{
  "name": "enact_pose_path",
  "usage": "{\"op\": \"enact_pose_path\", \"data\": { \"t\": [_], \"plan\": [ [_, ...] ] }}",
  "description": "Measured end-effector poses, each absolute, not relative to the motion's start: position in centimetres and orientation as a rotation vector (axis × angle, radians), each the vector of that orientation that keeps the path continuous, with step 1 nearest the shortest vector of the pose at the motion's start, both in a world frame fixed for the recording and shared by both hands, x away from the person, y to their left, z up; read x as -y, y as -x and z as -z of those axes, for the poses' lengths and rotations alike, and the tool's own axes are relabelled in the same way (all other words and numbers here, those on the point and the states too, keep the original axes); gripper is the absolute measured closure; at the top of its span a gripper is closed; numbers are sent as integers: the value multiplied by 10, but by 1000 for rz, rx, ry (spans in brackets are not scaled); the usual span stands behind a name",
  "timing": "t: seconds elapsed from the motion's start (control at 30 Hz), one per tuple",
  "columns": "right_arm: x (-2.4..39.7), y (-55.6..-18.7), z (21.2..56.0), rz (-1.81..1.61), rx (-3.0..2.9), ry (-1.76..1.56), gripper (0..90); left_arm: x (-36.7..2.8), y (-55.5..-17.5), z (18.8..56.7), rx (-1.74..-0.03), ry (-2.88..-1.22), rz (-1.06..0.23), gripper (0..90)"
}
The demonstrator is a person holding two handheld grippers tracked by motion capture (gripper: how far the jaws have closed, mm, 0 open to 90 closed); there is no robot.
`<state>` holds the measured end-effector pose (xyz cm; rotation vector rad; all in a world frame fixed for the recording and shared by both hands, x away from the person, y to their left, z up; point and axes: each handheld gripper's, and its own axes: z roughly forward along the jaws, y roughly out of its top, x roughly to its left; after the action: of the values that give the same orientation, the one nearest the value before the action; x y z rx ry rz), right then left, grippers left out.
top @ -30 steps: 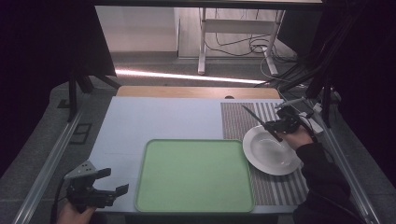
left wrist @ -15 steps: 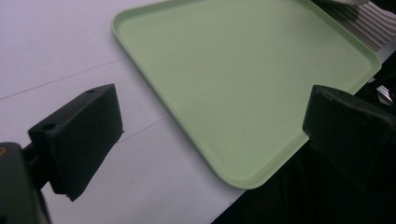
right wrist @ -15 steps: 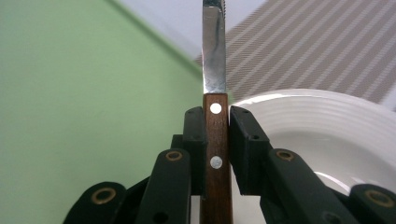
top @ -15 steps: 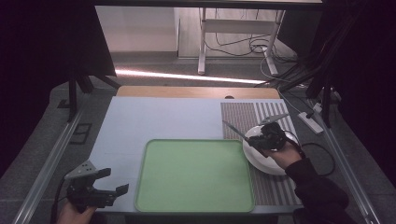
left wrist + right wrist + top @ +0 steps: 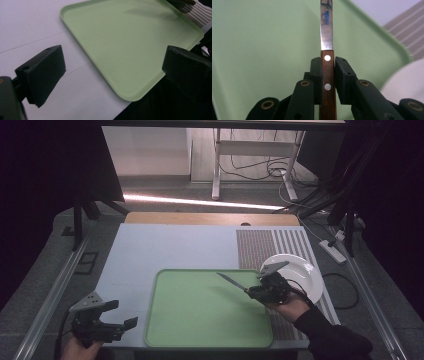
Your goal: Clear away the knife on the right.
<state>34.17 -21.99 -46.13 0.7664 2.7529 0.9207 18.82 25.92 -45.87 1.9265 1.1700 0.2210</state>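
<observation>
Gripping the wooden handle of the knife (image 5: 327, 75), the right gripper (image 5: 265, 292) is clenched on it above the right edge of the green tray (image 5: 200, 330), blade aimed over the tray. The left gripper (image 5: 107, 320) is held released beside the tray's near left corner. If the narrow handle is pinched off-centre, the knife may pivot or slip, striking the white plate (image 5: 305, 275).

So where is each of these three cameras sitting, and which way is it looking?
High view: above the table's near side, looking forward and down on the green tray; both hands enter below.
Left gripper view: rides the left gripper, looking across the tray's corner between open jaws.
Right gripper view: rides the right gripper, looking along the knife it clamps.
All three share the tray.
</observation>
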Motion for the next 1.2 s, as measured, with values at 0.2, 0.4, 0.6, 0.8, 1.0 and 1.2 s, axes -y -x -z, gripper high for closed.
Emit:
{"op": "enact_pose_path", "data": {
  "t": [0.2,0.4,0.6,0.8,1.0,1.2],
  "plan": [
    [205,-333,474,-831,-2822,-722,773,-259,-188,459,-1171,-1925,-220,43],
    [199,-333,488,-738,-2893,-716,771,-259,-189,459,-1172,-1926,-219,43],
    [195,-333,496,-678,-2955,-725,687,-259,-189,459,-1173,-1925,-218,43],
    [198,-339,488,-803,-2961,-762,647,-260,-189,459,-1175,-1927,-213,43],
    [166,-336,484,-829,-3046,-542,898,-260,-190,459,-1178,-1927,-208,43],
    [140,-336,496,-682,-3068,-443,898,-260,-189,459,-1177,-1925,-210,44]
  ]
}}
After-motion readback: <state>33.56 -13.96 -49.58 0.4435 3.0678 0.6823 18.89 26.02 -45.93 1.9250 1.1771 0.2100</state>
